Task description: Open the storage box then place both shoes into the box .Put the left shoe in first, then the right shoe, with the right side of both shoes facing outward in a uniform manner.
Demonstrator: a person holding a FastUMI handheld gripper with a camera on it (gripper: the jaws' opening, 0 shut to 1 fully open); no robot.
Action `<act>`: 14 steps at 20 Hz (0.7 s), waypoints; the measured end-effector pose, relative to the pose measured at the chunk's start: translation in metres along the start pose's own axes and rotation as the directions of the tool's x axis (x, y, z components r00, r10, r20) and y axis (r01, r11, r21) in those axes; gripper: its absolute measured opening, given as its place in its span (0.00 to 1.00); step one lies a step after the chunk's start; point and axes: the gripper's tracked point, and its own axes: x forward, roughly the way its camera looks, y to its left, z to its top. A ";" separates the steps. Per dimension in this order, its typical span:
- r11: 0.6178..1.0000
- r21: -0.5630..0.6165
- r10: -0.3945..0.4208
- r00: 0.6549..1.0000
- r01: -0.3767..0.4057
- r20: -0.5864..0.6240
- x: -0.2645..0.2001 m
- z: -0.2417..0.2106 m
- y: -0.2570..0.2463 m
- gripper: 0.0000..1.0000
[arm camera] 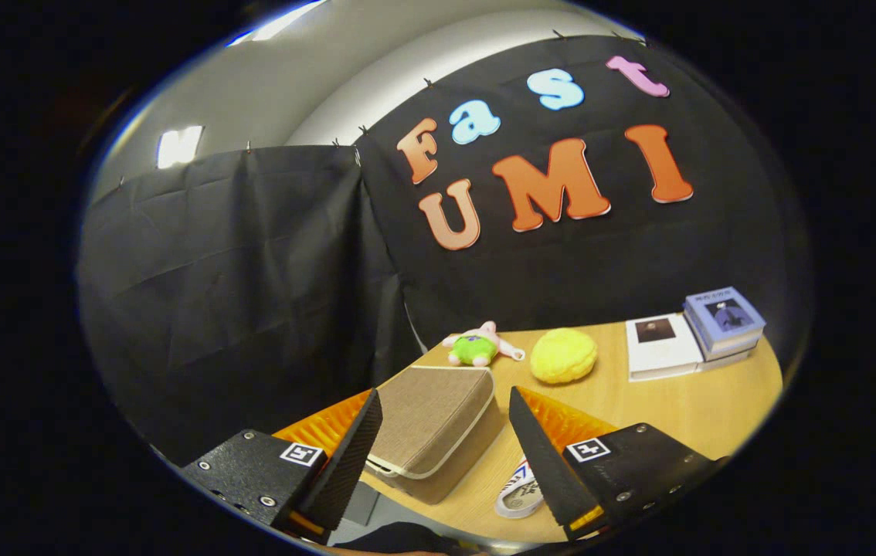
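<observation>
Held above the near edge of the table [670,409], the claw [446,448] has its two black fingers [345,463] spread wide, and it grips nothing. Between the fingers and just ahead of them lies the storage box [430,421], a beige fabric case with a pale zip edge; its lid is closed. Near the right finger, one shoe [519,494] shows its white sole end on the wood. Farther away, by the black cloth wall, I see a small pink and green plush toy [478,346] and beside it a yellow round plush [563,355]. At the far right, books [689,336] lie together.
</observation>
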 end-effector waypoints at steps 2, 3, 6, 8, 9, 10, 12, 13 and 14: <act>0.999 0.038 0.020 0.998 -0.017 -0.064 0.015 -0.021 0.003 0.98; 0.998 0.058 0.035 0.995 -0.030 -0.092 0.022 -0.030 0.005 0.98; 0.987 0.146 0.097 0.981 -0.073 -0.169 0.042 -0.058 0.016 0.98; 0.975 0.208 0.122 0.969 -0.076 -0.216 0.054 -0.071 0.018 0.98; 0.966 0.249 0.134 0.963 -0.073 -0.236 0.061 -0.078 0.017 0.98; 0.953 0.293 0.147 0.960 -0.073 -0.240 0.067 -0.082 0.019 0.97; 0.930 0.359 0.173 0.951 -0.073 -0.255 0.078 -0.090 0.020 0.97; 0.920 0.386 0.183 0.947 -0.071 -0.263 0.081 -0.095 0.020 0.97; 0.913 0.404 0.187 0.944 -0.065 -0.272 0.085 -0.099 0.018 0.96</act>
